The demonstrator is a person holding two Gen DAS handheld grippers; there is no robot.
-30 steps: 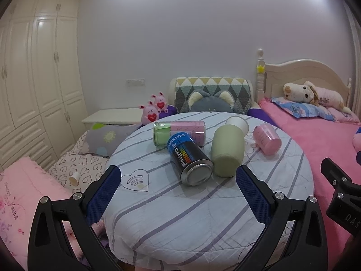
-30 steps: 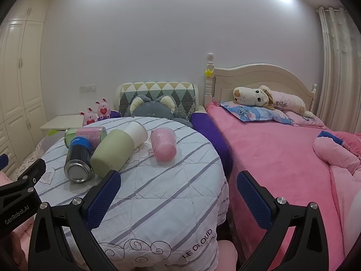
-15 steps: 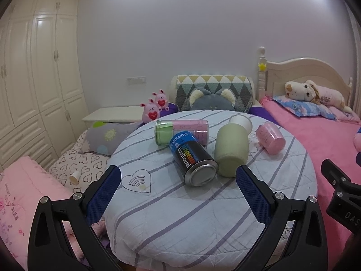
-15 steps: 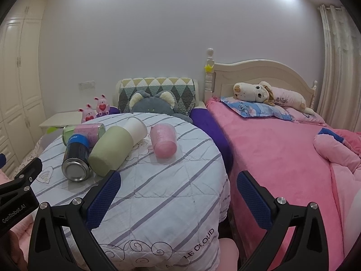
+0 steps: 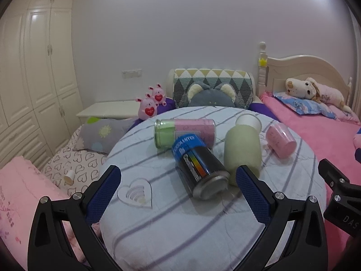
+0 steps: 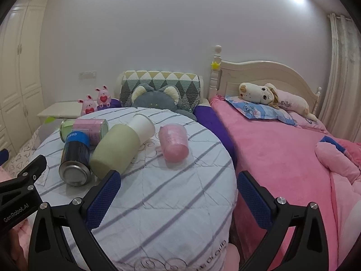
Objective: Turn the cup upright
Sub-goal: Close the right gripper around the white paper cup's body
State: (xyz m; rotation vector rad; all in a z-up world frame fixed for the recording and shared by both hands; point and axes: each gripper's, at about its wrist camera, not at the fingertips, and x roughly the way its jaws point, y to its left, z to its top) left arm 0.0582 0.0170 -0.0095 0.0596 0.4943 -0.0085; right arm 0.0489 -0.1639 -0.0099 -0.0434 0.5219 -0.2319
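A pink plastic cup (image 5: 280, 139) lies on its side on the round striped table (image 5: 180, 221), at the right of a cluster of containers; it also shows in the right wrist view (image 6: 173, 142). Beside it lie a green-and-white bottle (image 5: 243, 151) (image 6: 119, 146), a black-and-blue can (image 5: 198, 167) (image 6: 75, 158) and a green-and-pink jar (image 5: 183, 132) (image 6: 84, 127), all on their sides. My left gripper (image 5: 178, 189) is open and empty, in front of the can. My right gripper (image 6: 178, 192) is open and empty, short of the pink cup.
A pink bed (image 6: 282, 158) with a plush dog (image 6: 270, 97) lies to the right. A patterned headboard cushion (image 5: 212, 88), two pink bunny toys (image 5: 152, 103) and a white side table (image 5: 108, 110) stand behind. White wardrobes (image 5: 33, 79) line the left wall.
Both grippers have drifted slightly, so the table and containers sit a little lower and nearer in view. The containers have not moved. Both grippers stay open.
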